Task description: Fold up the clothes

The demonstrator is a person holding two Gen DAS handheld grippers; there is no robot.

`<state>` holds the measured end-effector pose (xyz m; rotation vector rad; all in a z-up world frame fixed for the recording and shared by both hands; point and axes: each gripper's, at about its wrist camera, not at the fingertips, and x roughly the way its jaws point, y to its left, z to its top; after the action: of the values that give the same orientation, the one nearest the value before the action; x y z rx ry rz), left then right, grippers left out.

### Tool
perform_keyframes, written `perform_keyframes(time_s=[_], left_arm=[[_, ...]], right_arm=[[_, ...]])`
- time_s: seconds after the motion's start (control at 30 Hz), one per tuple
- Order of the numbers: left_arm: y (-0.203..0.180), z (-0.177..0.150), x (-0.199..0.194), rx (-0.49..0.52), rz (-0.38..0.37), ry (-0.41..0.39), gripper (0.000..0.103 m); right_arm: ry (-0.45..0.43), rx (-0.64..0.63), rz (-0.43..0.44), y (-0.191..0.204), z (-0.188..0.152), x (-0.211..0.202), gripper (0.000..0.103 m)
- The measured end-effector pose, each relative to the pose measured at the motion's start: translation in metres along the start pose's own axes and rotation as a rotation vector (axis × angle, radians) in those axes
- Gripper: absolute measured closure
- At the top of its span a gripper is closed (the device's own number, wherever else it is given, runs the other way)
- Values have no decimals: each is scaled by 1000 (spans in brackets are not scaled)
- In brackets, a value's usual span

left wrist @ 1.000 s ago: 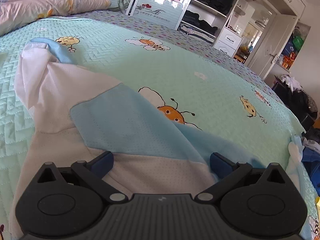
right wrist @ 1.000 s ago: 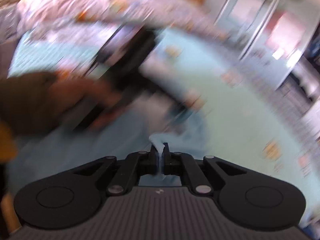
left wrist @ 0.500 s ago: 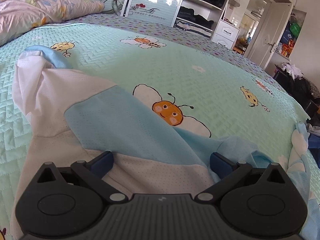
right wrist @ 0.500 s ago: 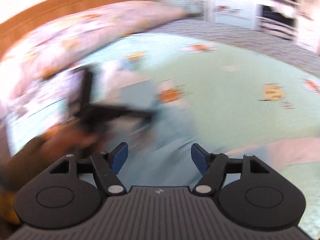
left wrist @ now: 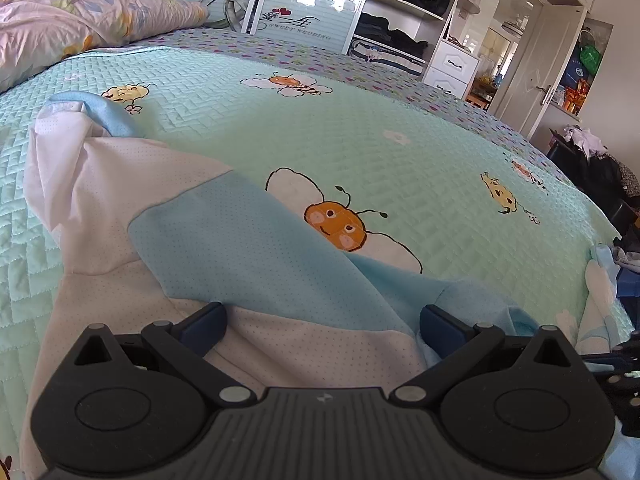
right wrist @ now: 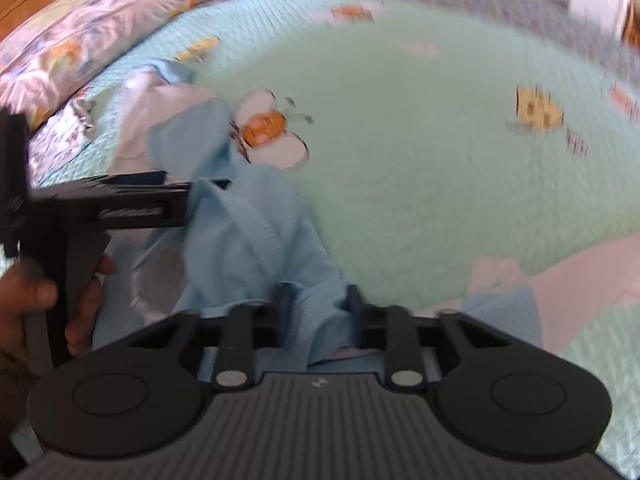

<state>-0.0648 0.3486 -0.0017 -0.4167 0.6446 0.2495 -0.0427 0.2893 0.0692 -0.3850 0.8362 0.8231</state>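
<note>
A white and light-blue mesh garment (left wrist: 240,248) lies crumpled on the mint bee-print bedspread (left wrist: 380,152). My left gripper (left wrist: 322,322) hovers low over its near part, jaws wide open, with cloth beneath them and nothing pinched. In the right wrist view the same garment (right wrist: 240,240) runs from the left toward the camera. My right gripper (right wrist: 319,300) has its jaws drawn in on a bunched fold of the blue fabric. A person's hand (right wrist: 28,296) holds the left gripper (right wrist: 188,196) at the left of that view.
A floral pillow (left wrist: 60,16) lies at the head of the bed. Another pale garment (right wrist: 504,280) sits at the bed's near right edge, also visible as cloth (left wrist: 600,292). An open wardrobe (left wrist: 400,20), drawers and piled clothes (left wrist: 592,160) stand past the far side.
My right gripper let go of the cloth, swung across the bed with jaws wide, and now its jaws have narrowed onto a blue fold. The left gripper stayed open and drifted slightly.
</note>
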Motion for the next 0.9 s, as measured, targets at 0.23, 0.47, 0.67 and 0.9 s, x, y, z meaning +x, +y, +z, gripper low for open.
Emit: perform_keyframes(time_s=[0.23, 0.47, 0.67, 0.9], left_arm=[[13, 5, -5, -77, -51, -27, 1], [5, 2, 0, -35, -47, -5, 1], [4, 1, 1, -34, -51, 0, 1], [5, 1, -1, -49, -53, -15, 1]], right_arm=[[-230, -377, -137, 51, 13, -34, 103], [33, -59, -71, 2, 46, -7, 77], [205, 66, -27, -19, 33, 12, 60], [-18, -289, -160, 51, 15, -24, 96]])
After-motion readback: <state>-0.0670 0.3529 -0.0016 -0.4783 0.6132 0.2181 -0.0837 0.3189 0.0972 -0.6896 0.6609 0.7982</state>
